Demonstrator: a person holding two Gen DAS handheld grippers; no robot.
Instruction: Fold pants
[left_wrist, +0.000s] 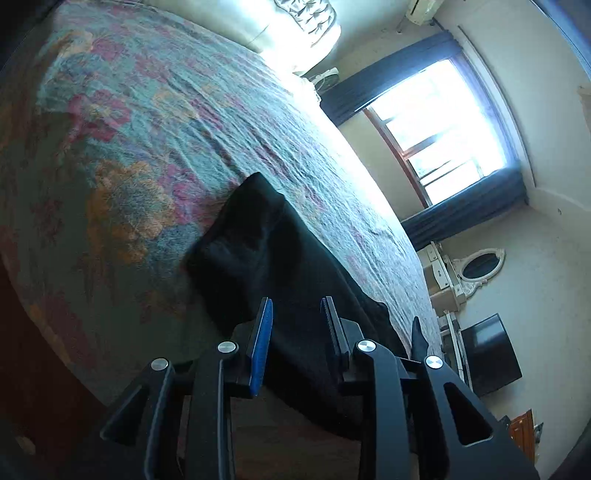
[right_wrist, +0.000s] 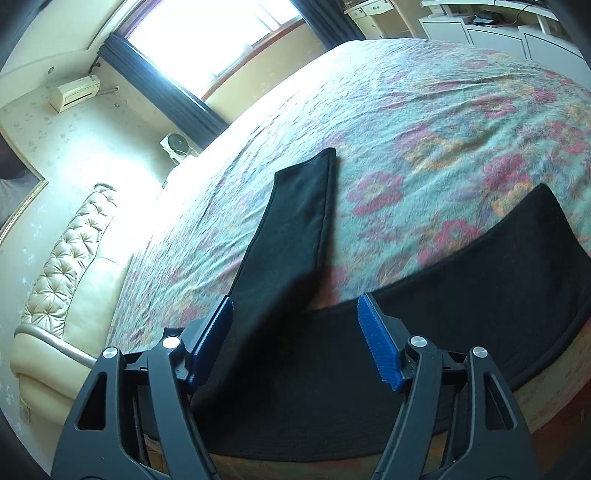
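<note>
Black pants (right_wrist: 295, 236) lie spread on a bed with a floral cover (right_wrist: 424, 122). In the right wrist view one leg runs away toward the window and the other (right_wrist: 517, 266) stretches right along the near bed edge. My right gripper (right_wrist: 295, 314) is open, just above the crotch area, holding nothing. In the left wrist view the pants (left_wrist: 266, 251) lie along the bed's right edge. My left gripper (left_wrist: 297, 308) is open over that dark cloth, with nothing between its pads.
A padded cream headboard (right_wrist: 62, 273) stands at the left. A bright window with dark curtains (left_wrist: 436, 125) faces the bed. White furniture (right_wrist: 480, 26), an oval mirror (left_wrist: 480, 266) and a dark screen (left_wrist: 487, 350) line the far wall.
</note>
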